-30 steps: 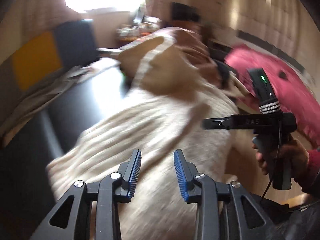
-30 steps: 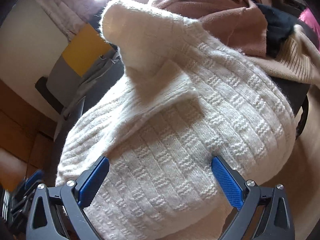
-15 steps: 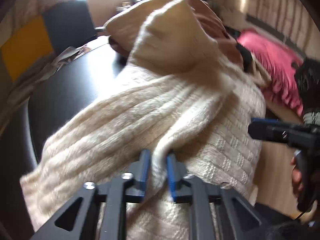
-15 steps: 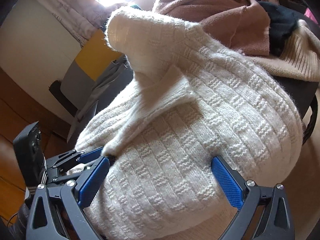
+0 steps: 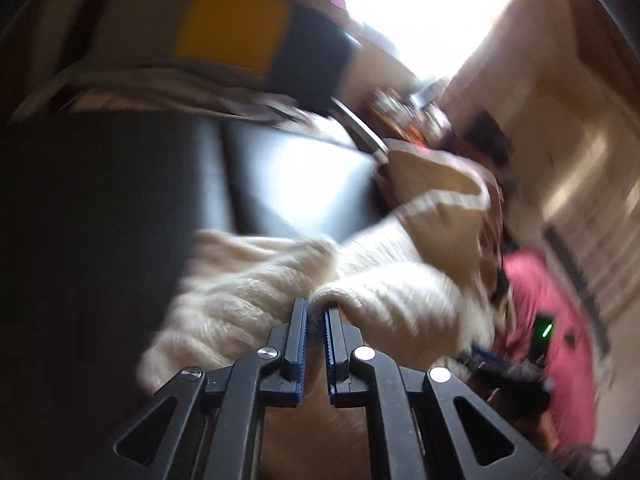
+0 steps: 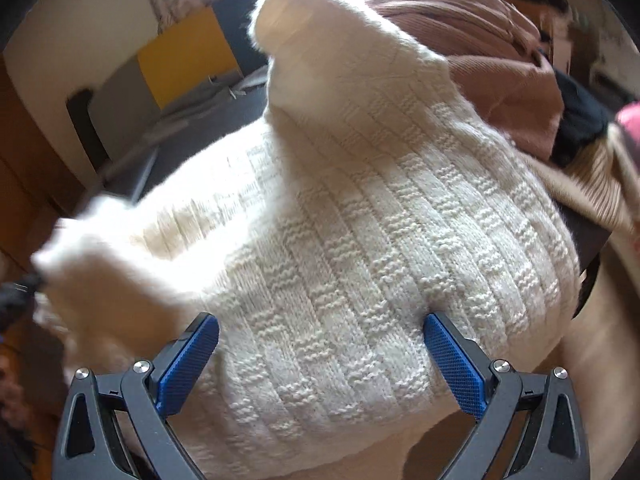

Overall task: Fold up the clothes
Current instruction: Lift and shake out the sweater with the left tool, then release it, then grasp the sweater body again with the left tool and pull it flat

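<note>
Left wrist view (blurred): the left gripper [image 5: 315, 312] is clamped on a fold of the cream sweater [image 5: 256, 292], which lies on the dark table [image 5: 100, 208]. A pink garment [image 5: 560, 300] lies to the right; the device beside it is probably the right gripper.

Right wrist view: the right gripper [image 6: 320, 332] is spread wide, pads [image 6: 452, 356] resting against the cream sweater [image 6: 360, 220]. A brown garment [image 6: 480, 52] lies behind.

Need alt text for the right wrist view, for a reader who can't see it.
The right claw, wide open, presses over a cream knit sweater that fills the frame, its blue-padded fingers either side of a bulge of fabric. Behind lie a brown garment and a black one.
</note>
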Demonstrator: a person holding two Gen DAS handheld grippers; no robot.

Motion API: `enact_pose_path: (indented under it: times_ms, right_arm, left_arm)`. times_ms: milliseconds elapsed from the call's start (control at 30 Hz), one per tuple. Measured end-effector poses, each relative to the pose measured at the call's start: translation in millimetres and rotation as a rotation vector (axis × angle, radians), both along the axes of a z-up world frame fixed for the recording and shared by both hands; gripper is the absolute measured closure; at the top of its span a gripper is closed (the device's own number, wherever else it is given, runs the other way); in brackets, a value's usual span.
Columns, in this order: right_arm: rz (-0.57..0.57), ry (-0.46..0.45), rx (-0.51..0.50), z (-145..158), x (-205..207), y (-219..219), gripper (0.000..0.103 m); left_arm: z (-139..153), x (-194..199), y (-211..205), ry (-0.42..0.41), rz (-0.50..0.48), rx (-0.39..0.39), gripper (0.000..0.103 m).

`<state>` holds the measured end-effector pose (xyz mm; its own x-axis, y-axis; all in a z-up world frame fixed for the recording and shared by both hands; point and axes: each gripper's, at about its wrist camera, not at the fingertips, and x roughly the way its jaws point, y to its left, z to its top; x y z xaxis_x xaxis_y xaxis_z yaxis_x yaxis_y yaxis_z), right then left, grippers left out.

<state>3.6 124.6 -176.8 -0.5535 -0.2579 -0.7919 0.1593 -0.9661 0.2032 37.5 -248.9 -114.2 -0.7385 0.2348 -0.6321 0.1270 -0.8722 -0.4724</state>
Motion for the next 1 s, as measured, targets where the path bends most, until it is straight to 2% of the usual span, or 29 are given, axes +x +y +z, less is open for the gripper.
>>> enact_pose_path:
  times_ms: [100,167,267,333,400,467,600,700,767,867,1000]
  right_arm:
    - [-0.005,0.008,0.072,-1.1,2.2,-7.6,0.0]
    - [-0.018,0.009,0.086,-0.9,2.5,-8.0,0.0]
    - [-0.034,0.002,0.096,-0.2,1.7,-7.5,0.0]
    - [-0.038,-0.002,0.108,-0.1,0.6,-9.0,0.0]
    - [-0.041,-0.007,0.116,-0.1,-0.5,-12.6,0.0]
    - [-0.033,-0.021,0.12,1.1,-1.9,-13.3,0.0]
    - [-0.028,-0.049,0.129,1.5,-10.5,-22.7,0.0]
    - [-0.026,-0.051,0.133,2.3,-11.4,-23.6,0.0]
    - [-0.02,-0.049,0.136,2.9,-11.7,-24.4,0.0]
    - [-0.004,-0.048,0.136,3.7,-12.5,-24.5,0.0]
    - [0.009,-0.046,0.14,4.6,-14.9,-25.9,0.0]
  left_arm:
    - [-0.8,42.2,-52.3,0.001,0.164,0.073,0.096]
    - [-11.1,74.0,-85.7,-0.04,0.3,0.094,0.094]
    - [-32.3,121.5,-132.3,-0.144,0.558,0.124,0.092]
    - [-37.8,148.5,-151.7,-0.158,0.694,0.142,0.092]
    - [-27.2,156.1,-153.3,-0.14,0.728,0.062,0.09]
    - [-9.9,136.7,-141.0,-0.116,0.64,-0.024,0.087]
    - [21.0,52.5,-81.5,-0.067,0.272,-0.214,0.082]
    - [26.5,-20.2,-22.6,-0.043,-0.033,-0.363,0.079]
    - [21.8,-64.8,7.7,-0.03,-0.238,-0.409,0.076]
    - [7.8,-122.8,34.6,-0.079,-0.465,-0.443,0.071]
    - [-9.5,-174.9,38.1,-0.171,-0.646,-0.449,0.068]
